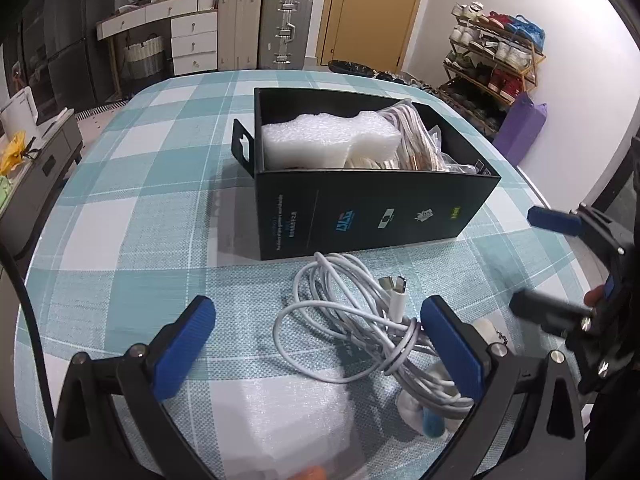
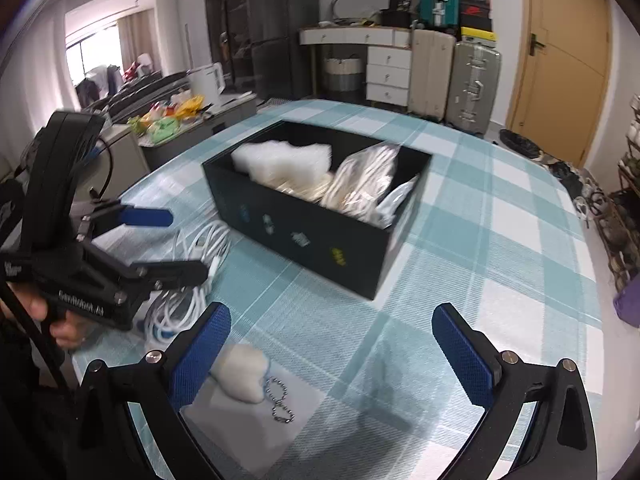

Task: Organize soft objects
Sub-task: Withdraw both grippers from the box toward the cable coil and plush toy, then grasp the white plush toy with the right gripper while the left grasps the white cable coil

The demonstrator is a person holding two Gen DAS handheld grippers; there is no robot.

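A black cardboard box stands on the checked tablecloth, holding white foam and bagged cords. A coiled white cable lies in front of the box. My left gripper hovers open just above the cable, nothing between its fingers. A white foam sheet lies under that gripper. My right gripper is open and empty above the cloth. A small white plush keychain with a ball chain lies near its left finger.
The table is round, its edge curving off left and right. Suitcases, a white drawer unit and a wooden door stand behind. A shoe rack is at the right. A person's hand holds the left gripper.
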